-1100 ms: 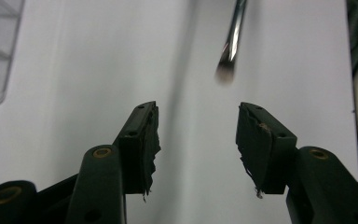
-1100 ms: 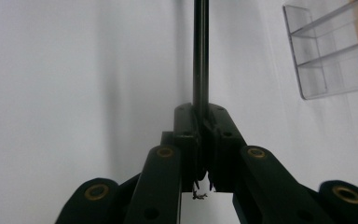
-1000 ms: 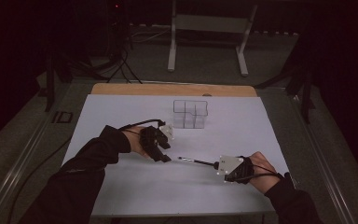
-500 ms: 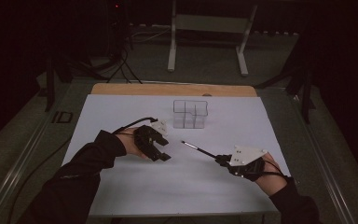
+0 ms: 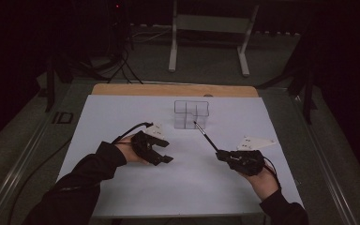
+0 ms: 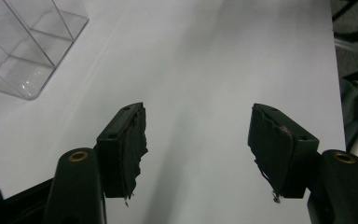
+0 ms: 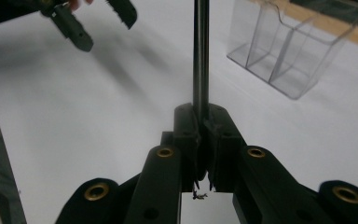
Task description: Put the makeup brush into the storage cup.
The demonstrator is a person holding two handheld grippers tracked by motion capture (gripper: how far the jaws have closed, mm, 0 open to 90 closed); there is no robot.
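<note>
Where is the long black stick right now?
In the high view, the stick is clamped in the right tool at the table's right side. It slants up and away, its tip by the clear box near the middle.

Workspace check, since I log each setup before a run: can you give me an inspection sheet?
Surface: white sheet on a wooden table.
Job's things: clear divided box upright near the far edge; thin dark stick pointing toward it.
Clutter: nothing seen.
Grippers: left gripper open, holding nothing; right gripper shut on the stick.
Cables: black cable trailing from the left gripper.
Surroundings: dark room, white frame stand behind the table.
</note>
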